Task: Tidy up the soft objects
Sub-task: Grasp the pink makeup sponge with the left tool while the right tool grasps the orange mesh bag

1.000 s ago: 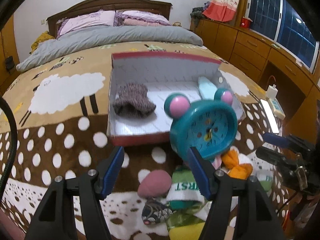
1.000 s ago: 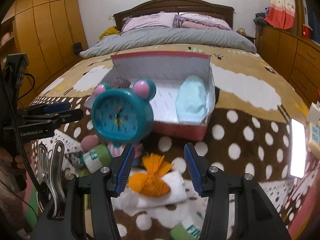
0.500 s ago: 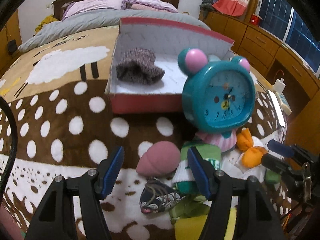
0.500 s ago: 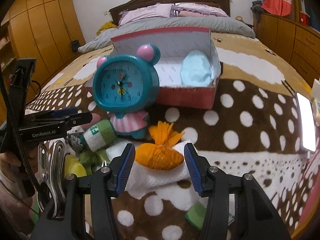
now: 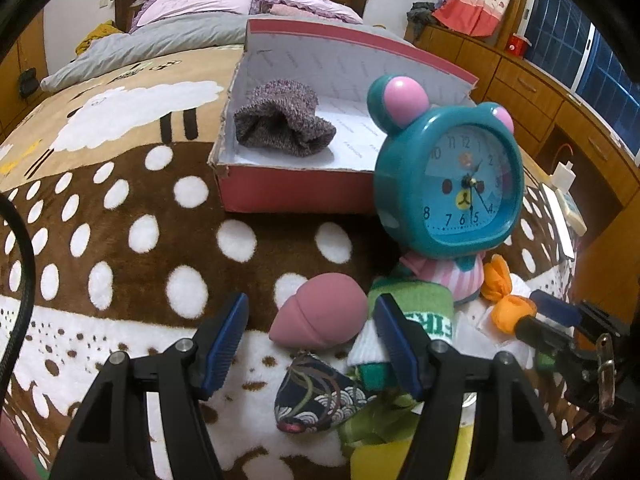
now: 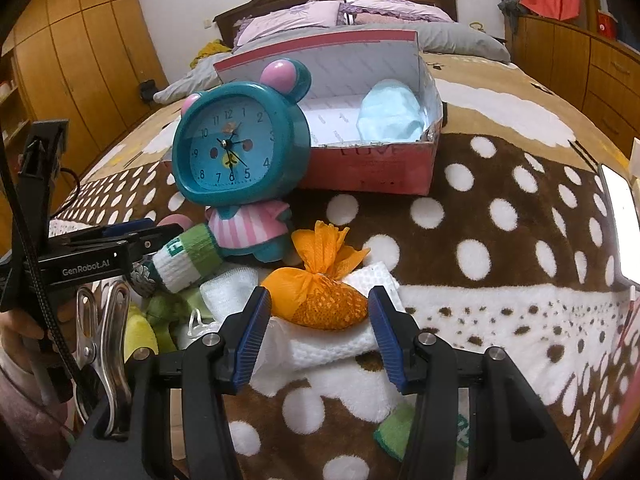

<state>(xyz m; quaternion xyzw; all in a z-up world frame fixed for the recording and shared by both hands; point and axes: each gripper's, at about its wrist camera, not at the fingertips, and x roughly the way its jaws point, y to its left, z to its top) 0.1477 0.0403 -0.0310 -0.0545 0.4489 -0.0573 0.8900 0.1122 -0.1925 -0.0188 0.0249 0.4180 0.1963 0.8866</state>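
the left gripper hangs low over the brown plush blanket with white dots, its blue-padded jaws spread wide and gripping nothing. between them lies a pink egg-shaped sponge, and the right-hand finger sits just beside a rolled green and white knitted sock. a dark patterned fabric pouch lies just below the sponge.

the right gripper is likewise spread wide and holds nothing; an orange mesh pouch tied at the top lies between its fingers on a folded white waffle cloth.

behind the pile stands a teal bear-eared alarm clock with a pink striped skirt, upright, just in front of an open red cardboard box with white lining. inside the box, a grey knitted sock bundle rests near its left end and a pale blue soft bundle near its right end.
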